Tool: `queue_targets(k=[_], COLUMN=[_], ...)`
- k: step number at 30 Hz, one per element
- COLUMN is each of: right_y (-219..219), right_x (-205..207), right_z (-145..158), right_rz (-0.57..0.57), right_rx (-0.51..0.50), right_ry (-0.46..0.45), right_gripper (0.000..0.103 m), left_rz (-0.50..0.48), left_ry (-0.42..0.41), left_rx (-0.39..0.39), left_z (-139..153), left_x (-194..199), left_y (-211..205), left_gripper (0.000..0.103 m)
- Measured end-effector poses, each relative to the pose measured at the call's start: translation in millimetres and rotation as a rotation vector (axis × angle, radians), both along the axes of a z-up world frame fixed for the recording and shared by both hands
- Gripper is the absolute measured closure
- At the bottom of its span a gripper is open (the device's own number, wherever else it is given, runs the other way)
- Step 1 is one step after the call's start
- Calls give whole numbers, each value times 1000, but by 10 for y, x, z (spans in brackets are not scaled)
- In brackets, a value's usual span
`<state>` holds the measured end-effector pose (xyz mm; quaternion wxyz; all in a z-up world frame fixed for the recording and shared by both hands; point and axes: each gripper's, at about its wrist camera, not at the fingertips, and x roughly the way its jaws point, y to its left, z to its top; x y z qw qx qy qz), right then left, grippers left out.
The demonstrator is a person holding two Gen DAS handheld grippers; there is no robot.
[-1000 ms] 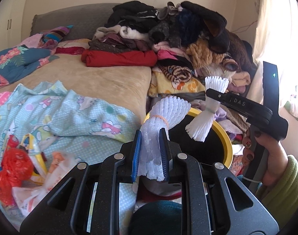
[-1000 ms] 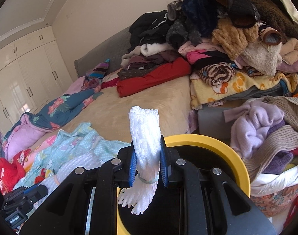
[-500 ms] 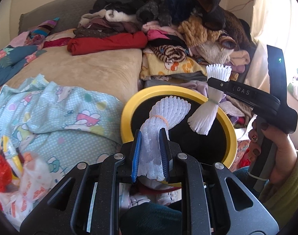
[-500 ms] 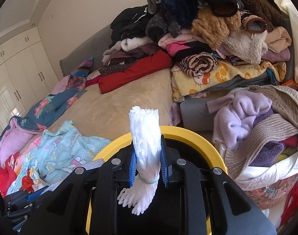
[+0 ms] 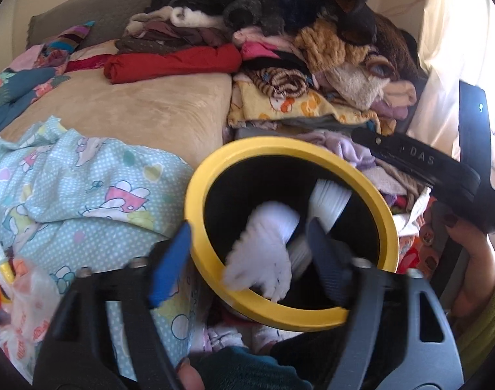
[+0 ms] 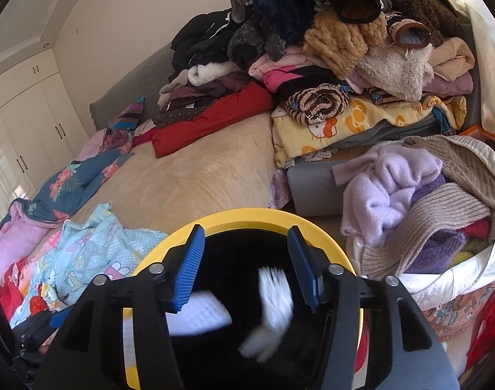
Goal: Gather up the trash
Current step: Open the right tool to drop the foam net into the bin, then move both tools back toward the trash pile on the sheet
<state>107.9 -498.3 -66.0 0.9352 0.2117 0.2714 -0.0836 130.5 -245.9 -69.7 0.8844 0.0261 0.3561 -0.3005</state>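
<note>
A black bin with a yellow rim (image 5: 280,149) stands by the bed, below both grippers. My left gripper (image 5: 247,260) hangs over its near edge with its jaws opening. A white foam net (image 5: 267,243), blurred, drops free between them into the bin. A second white foam net (image 5: 328,201) falls beside it, under my right gripper (image 5: 377,149), which a hand holds at the right. In the right wrist view my right gripper (image 6: 247,268) is over the bin rim (image 6: 247,214), jaws opening. Its foam net (image 6: 273,295) falls loose below the pads; the other net (image 6: 198,318) shows lower left.
A beige bed (image 5: 143,113) holds a dotted blue blanket (image 5: 85,188) and a tall heap of clothes (image 5: 296,32). Plastic bags and red wrappers (image 5: 20,292) lie at the bed's near left. A basket of sweaters (image 6: 426,211) stands right of the bin. White wardrobes (image 6: 26,123) line the left wall.
Both grippers have sunk closer to the bin and opened their jaws. The two foam nets they held have slipped out and are falling into the bin.
</note>
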Motion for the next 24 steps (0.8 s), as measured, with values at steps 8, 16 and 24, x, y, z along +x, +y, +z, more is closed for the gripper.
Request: queue_targets(k=[8,16,24], right_y=[157,478,872], right_x=[-51,-48,-32], right_z=[100,245,375], right_rz=[10,74,155], right_rx=[-49,-55,-71], right_ry=[-26,-59,-79], right_gripper=[29,21,18], left_rz=[98,185,265], left_ry=[-95,-166,-202], left_rx=[-81,-96,-124], left_z=[190,354,475], left_x=[-130,-213,-241], left_y=[362,736,1082], left_gripper=[10,10,10])
